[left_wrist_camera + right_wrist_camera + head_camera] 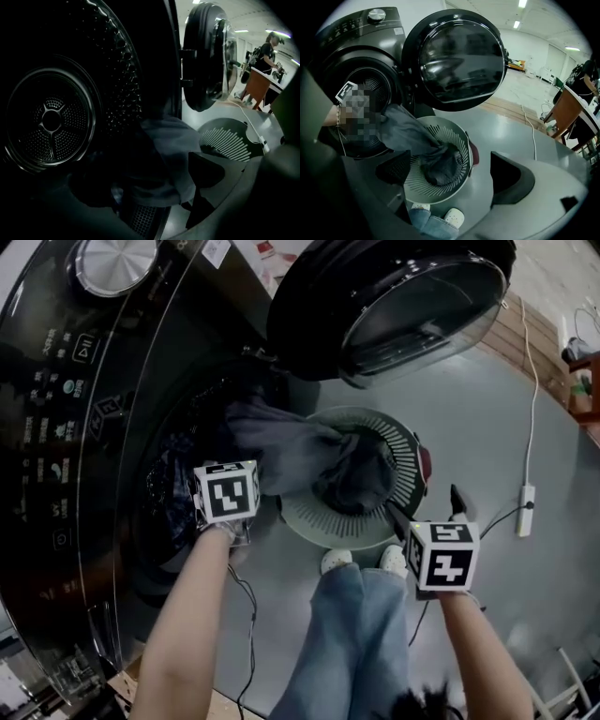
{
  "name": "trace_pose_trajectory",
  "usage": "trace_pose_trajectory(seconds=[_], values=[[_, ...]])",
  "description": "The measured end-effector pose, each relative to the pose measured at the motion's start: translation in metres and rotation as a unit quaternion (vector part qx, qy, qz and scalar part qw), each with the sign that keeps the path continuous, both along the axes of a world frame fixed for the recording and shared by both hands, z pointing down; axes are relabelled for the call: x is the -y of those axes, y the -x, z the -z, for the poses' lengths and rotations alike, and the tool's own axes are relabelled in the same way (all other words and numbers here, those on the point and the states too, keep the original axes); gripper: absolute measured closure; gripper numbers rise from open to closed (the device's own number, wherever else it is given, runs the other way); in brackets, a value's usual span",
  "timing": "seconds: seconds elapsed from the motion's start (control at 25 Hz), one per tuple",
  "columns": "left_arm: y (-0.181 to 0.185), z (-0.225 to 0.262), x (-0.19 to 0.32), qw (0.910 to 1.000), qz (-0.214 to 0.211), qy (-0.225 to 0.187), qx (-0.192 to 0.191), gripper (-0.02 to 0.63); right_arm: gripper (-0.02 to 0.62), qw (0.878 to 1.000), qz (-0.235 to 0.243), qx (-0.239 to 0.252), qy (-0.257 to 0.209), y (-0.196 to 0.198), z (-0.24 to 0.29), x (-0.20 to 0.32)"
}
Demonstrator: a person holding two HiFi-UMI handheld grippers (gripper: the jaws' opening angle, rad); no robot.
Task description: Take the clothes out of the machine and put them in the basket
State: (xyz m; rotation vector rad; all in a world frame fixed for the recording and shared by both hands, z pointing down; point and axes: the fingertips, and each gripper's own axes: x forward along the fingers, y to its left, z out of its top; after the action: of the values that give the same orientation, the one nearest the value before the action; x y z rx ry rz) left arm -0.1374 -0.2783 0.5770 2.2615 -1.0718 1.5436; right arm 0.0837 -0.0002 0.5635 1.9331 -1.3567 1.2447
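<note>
The machine point(56, 427) stands with its door point(394, 306) swung wide, and the basket point(398, 437) sits on the floor just below the mouth of the drum point(49, 119). A dark garment point(300, 460) bridges the two: one end is heaped in the basket, the other hangs over the drum's lip. More clothes point(171, 486) lie deeper inside.

I judge the step in hand to be fetching that trailing end out. To do it well I would close on the cloth where it bunches thick at the lip and lift it clear of the rim so it cannot snag. I would let go only over the basket's middle, lest the tail drag on the floor.

My left gripper point(136, 176) reaches into the drum's mouth, pitched steeply down, arm point(187, 615) stretched forward. Its jaws stand wide apart with the garment lying between them, not pinched. My right gripper point(451, 159) hangs by the basket's near edge, also tipped down, jaws apart and empty.
</note>
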Motion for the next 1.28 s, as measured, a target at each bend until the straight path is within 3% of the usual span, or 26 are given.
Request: trace_pose_trajectory(seconds=[0.24, 0.44, 0.64, 1.0, 1.12, 1.2, 1.28], values=[[0.002, -0.029, 0.026, 0.9987, -0.013, 0.025, 0.042, 0.133, 0.063, 1.0, -0.003, 0.007, 0.004, 0.001, -0.016, 0.006], [-0.005, -0.057, 0.025, 0.9953, -0.041, 0.073, 0.049, 0.133, 0.063, 1.0, -0.007, 0.013, 0.003, 0.006, -0.026, 0.01], [-0.013, -0.071, 0.022, 0.99, -0.044, 0.127, 0.044, 0.14, 0.063, 1.0, -0.006, 0.011, -0.009, 0.009, -0.031, 0.018], [-0.012, -0.054, 0.018, 0.9925, -0.052, 0.098, 0.051, 0.327, 0.065, 1.0, -0.011, 0.014, -0.017, 0.012, -0.022, 0.021], [-0.007, -0.043, 0.014, 0.9919, -0.059, 0.088, 0.069, 0.44, 0.066, 1.0, -0.008, 0.012, -0.017, 0.012, -0.015, 0.02], [-0.004, -0.037, 0.007, 0.9907, -0.07, 0.079, 0.085, 0.468, 0.067, 1.0, -0.006, 0.011, -0.019, 0.012, -0.008, 0.019], [-0.01, -0.03, -0.002, 0.9911, -0.08, 0.074, 0.076, 0.472, 0.069, 1.0, -0.002, 0.01, -0.022, 0.011, 0.001, 0.017]])
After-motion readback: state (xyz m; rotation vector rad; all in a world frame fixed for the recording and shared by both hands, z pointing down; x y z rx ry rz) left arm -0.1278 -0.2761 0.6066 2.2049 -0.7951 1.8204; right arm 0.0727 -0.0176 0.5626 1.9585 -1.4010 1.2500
